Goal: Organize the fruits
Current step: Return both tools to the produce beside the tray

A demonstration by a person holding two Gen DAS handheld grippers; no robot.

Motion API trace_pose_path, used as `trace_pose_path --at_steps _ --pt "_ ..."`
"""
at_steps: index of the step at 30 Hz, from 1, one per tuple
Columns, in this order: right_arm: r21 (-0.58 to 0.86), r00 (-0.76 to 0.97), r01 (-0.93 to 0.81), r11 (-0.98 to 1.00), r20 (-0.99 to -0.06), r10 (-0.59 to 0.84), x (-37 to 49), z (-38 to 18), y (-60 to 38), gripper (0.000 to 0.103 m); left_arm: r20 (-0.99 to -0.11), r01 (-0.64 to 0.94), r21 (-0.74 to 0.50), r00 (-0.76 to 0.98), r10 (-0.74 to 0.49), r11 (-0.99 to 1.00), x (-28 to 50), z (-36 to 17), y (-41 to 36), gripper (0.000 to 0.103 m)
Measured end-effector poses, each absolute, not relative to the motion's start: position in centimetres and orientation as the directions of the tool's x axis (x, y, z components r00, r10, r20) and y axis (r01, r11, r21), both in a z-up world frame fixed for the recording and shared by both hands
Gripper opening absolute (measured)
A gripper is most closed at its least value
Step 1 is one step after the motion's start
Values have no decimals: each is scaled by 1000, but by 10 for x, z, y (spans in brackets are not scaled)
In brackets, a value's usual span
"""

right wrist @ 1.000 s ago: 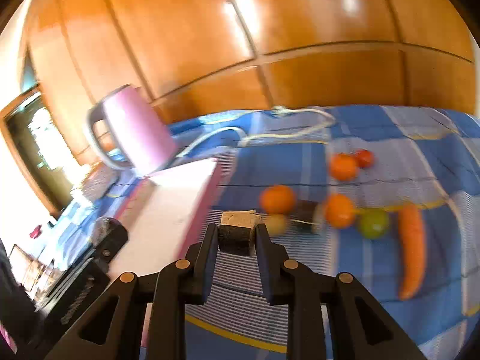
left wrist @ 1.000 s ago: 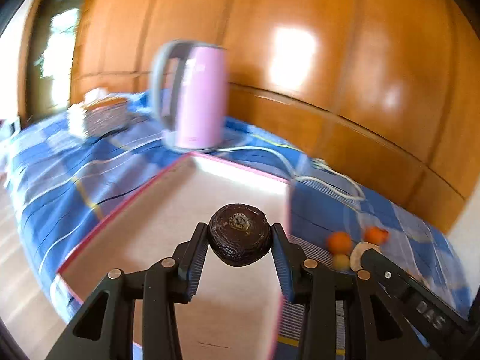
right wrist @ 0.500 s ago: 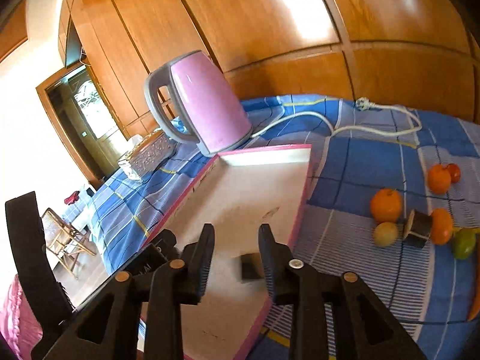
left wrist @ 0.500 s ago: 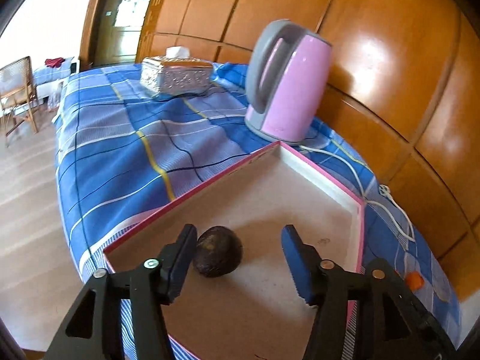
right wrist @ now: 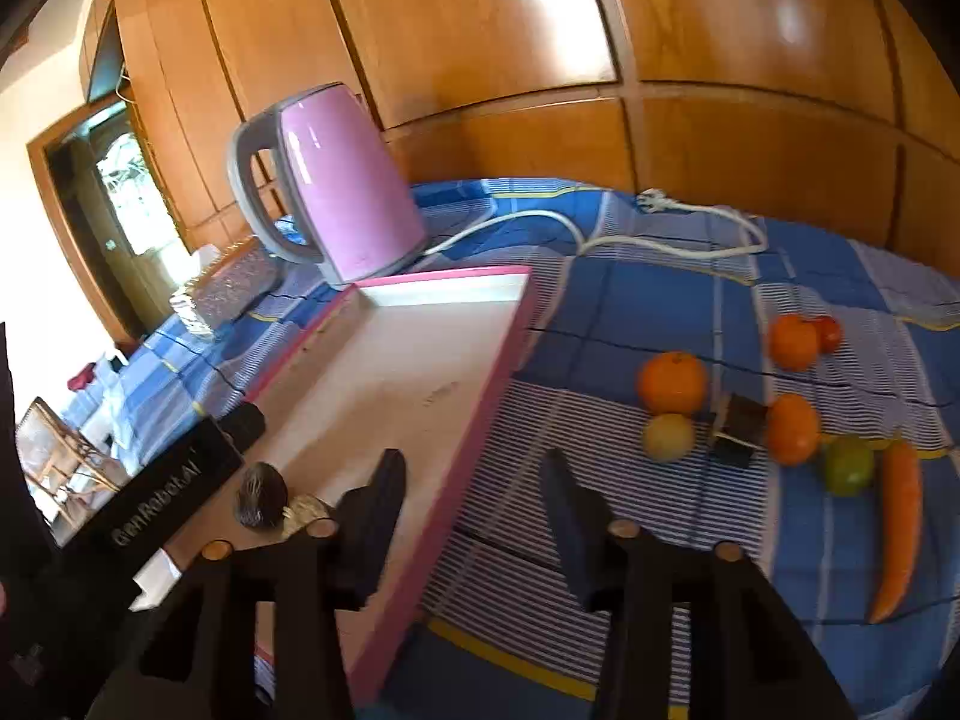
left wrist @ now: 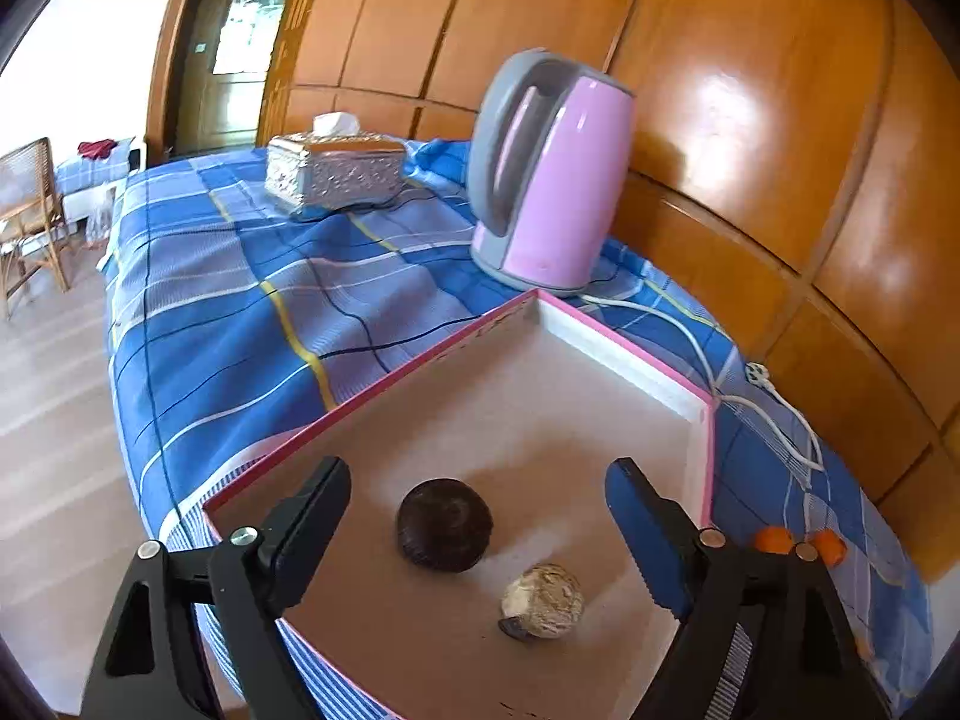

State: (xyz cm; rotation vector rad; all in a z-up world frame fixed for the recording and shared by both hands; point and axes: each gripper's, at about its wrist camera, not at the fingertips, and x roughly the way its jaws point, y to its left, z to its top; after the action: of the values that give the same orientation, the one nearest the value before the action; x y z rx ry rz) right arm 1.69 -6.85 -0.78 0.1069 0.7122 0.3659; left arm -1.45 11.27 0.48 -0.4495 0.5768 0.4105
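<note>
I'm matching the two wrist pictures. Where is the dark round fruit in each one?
Left wrist view: the dark round fruit lies low in the middle, on the tray floor between the open fingers, beside a pale fruit piece.
Right wrist view: it sits at lower left, near the tray's close end.
Shared landmark: the pink kettle beyond the tray's far end.

Glossy wood panelling point(left wrist: 750, 120) at twelve o'clock; smooth shiny plastic kettle point(left wrist: 558, 180); checked cloth cover point(left wrist: 240, 312); matt tray point(left wrist: 540, 408).
</note>
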Motion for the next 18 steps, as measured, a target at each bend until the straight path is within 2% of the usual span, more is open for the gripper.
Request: trace_pose_path --at_steps 10,13,18 --pt "204 718 -152 967 -650 250 9 -10 -105 49 -570 -355 -232 804 169 906 -12 12 85 98" --pt "221 719 -98 970 -659 223 7 -11 -120 49 -560 -321 -203 813 159 925 -13 14 76 98" --pt "244 735 -6 970 -656 170 0 -8 -150 49 -568 -210 -176 820 75 962 -10 12 57 98"
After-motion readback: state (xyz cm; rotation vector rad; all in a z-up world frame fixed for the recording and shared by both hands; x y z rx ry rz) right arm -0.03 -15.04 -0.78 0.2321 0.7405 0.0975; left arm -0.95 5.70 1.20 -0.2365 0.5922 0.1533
